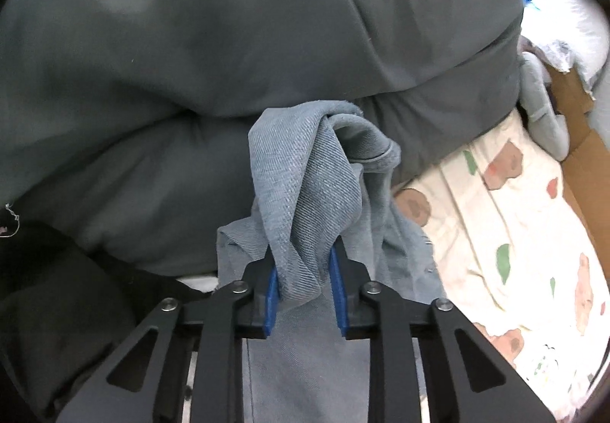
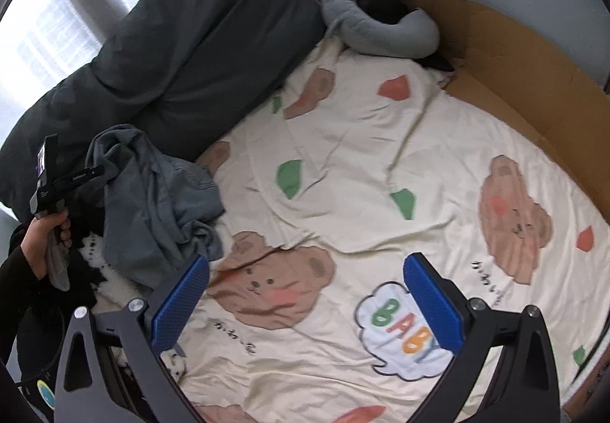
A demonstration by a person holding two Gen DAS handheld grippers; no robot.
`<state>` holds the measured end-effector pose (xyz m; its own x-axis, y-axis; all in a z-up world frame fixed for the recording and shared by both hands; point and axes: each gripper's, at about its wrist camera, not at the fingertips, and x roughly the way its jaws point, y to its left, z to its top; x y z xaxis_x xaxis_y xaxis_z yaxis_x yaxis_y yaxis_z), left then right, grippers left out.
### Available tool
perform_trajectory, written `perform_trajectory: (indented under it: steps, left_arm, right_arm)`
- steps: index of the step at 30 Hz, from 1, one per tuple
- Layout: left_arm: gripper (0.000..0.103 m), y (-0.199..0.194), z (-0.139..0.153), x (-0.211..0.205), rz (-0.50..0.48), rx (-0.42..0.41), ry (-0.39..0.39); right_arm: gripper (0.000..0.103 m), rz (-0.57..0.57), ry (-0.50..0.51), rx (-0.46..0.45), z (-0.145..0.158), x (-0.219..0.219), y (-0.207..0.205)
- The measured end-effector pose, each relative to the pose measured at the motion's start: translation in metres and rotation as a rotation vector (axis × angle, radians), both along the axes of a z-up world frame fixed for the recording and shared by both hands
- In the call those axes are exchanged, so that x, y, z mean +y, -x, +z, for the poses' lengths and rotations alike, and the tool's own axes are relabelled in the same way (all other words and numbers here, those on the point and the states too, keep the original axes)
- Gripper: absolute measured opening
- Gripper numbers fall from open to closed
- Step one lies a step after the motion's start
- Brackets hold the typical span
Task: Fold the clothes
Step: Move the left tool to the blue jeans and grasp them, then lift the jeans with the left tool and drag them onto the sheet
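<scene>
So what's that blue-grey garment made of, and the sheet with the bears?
The blue-grey garment looks like soft matte knit, perhaps cotton jersey: fine diagonal ribbing shows, and it bunches limply between the left gripper jaws. The bear sheet looks like thin, smooth woven cotton with a printed pattern and shallow creases.

A bed carries everything, spread with a cream sheet (image 2: pixel 381 164) printed with bears and the word BABY; a dark grey duvet (image 2: pixel 183 53) is heaped along its window side; a crumpled blue-grey garment (image 2: pixel 160 194) lies beside it; a curved grey cushion (image 2: pixel 381 30) sits at the far end.
</scene>
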<state>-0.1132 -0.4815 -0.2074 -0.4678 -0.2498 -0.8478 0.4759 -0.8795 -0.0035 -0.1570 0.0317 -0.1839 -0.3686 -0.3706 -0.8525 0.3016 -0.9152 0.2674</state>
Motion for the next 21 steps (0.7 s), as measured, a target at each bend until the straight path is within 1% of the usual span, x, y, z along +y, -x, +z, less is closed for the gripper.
perform_trajectory:
  steps: [1, 6, 12, 17, 21]
  left_arm:
    - [0.019, -0.001, 0.003, 0.002, -0.007, 0.005, -0.005]
    - [0.015, 0.000, 0.019, 0.020, -0.066, 0.039, -0.020]
    - [0.011, 0.008, 0.045, 0.048, -0.147, 0.071, -0.064]
    - [0.008, 0.019, 0.071, 0.085, -0.253, 0.082, -0.096]
    - [0.006, 0.036, 0.077, 0.111, -0.314, 0.085, -0.134]
  right_arm:
    - [0.103, 0.005, 0.005, -0.006, -0.002, -0.003, -0.001]
    - [0.103, 0.022, 0.012, -0.018, -0.007, -0.009, -0.006]
    - [0.103, 0.009, 0.031, -0.017, -0.003, -0.004, -0.006]
    - [0.103, -0.002, 0.054, -0.021, 0.000, -0.002, -0.008]
    - [0.103, 0.002, 0.072, -0.014, 0.005, -0.002, -0.009]
